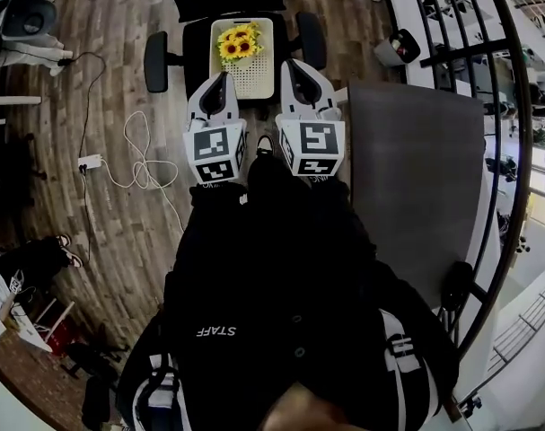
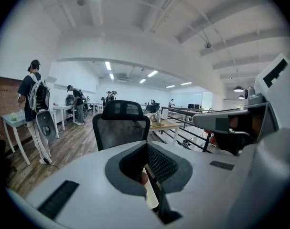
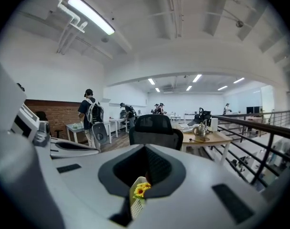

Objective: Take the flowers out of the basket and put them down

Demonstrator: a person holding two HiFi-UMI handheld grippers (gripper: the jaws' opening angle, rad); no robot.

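A bunch of yellow sunflowers (image 1: 238, 43) lies in the far end of a cream perforated basket (image 1: 254, 77), which rests on the seat of a black office chair (image 1: 195, 48). My left gripper (image 1: 221, 81) hovers at the basket's left edge and my right gripper (image 1: 294, 68) at its right edge. Both are shut and hold nothing. In the right gripper view the sunflowers (image 3: 142, 190) and basket (image 3: 135, 205) show through the slit below the closed jaws of the right gripper (image 3: 144, 173). The left gripper view shows only a cream strip of basket (image 2: 152, 195) below the left gripper (image 2: 147, 173).
A grey desk top (image 1: 416, 178) stands to the right, with a black railing (image 1: 487, 106) beyond it. White cables (image 1: 142, 164) and a power strip (image 1: 90, 162) lie on the wood floor at left. The chair back (image 3: 155, 128) rises ahead. People stand far off.
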